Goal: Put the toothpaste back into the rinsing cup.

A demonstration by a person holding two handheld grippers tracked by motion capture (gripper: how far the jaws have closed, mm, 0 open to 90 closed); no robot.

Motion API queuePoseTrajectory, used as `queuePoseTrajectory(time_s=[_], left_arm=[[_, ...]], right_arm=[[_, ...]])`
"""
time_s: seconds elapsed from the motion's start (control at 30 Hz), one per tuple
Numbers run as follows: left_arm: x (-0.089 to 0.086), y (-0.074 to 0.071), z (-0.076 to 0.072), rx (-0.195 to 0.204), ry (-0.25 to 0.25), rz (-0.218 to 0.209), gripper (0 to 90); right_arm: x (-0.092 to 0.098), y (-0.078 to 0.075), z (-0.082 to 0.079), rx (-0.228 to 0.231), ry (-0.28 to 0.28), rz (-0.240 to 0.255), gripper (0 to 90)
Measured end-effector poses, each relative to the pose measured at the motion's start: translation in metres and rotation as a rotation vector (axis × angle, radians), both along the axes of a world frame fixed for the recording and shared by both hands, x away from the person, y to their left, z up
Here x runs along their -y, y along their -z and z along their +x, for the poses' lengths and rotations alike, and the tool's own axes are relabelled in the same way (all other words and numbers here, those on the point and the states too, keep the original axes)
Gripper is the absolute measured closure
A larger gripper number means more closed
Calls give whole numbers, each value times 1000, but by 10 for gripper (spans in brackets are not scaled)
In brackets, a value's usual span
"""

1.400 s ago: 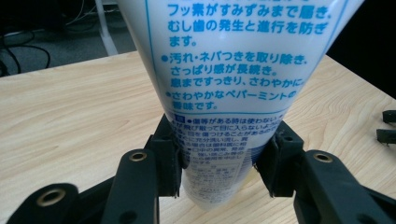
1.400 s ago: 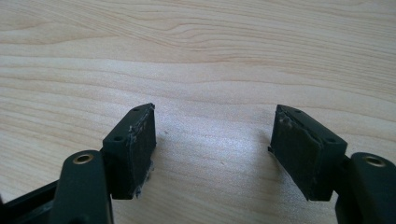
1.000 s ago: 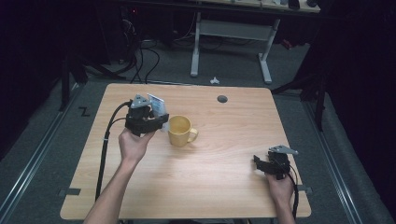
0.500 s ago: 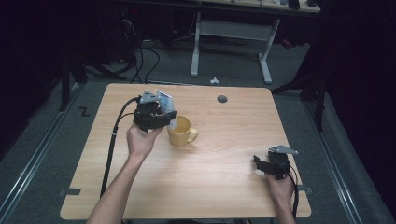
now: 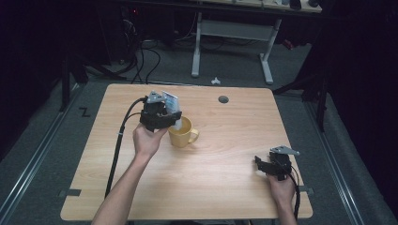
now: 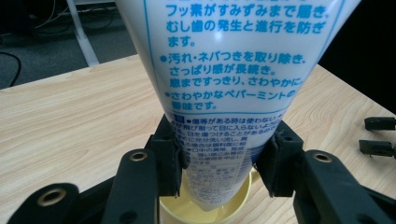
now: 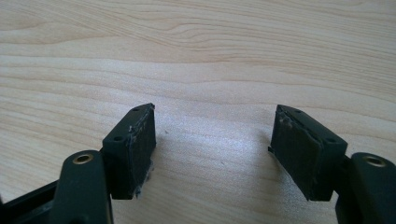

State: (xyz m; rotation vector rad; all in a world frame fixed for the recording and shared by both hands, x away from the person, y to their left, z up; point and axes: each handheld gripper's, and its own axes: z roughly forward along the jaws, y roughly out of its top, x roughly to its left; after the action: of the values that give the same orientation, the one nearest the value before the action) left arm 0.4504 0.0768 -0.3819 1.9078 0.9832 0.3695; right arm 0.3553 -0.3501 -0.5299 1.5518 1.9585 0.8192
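Observation:
My left gripper (image 5: pixel 174 118) is shut on a white toothpaste tube (image 6: pixel 233 70) with blue Japanese print. The tube stands upright between the pads, and its lower end dips into a yellow mug (image 5: pixel 182 133) near the middle of the table. The left gripper view looks down into the mug's mouth (image 6: pixel 219 212) just below the tube. My right gripper (image 5: pixel 259 164) rests low near the table's front right, held by the right hand. Its jaws stand open with only bare wood between the pads (image 7: pixel 135 140).
The wooden table (image 5: pixel 225 187) has a round cable hole (image 5: pixel 223 99) at the back. A cable (image 5: pixel 117 145) trails from the left gripper over the table's left side. A white desk frame (image 5: pixel 234 33) stands on the floor behind.
The left hand has carried the tube rightward, from beside the mug to over it, and the tube's lower end now sits inside the mug. The right gripper has stayed put.

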Motion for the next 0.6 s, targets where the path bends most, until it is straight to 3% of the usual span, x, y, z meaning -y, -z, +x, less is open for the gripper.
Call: queuePoseTrajectory(time_s=[0.6], left_arm=[[17, 18, 8, 4, -7, 60, 561]], right_arm=[[0, 0, 0, 0, 0, 0, 310]])
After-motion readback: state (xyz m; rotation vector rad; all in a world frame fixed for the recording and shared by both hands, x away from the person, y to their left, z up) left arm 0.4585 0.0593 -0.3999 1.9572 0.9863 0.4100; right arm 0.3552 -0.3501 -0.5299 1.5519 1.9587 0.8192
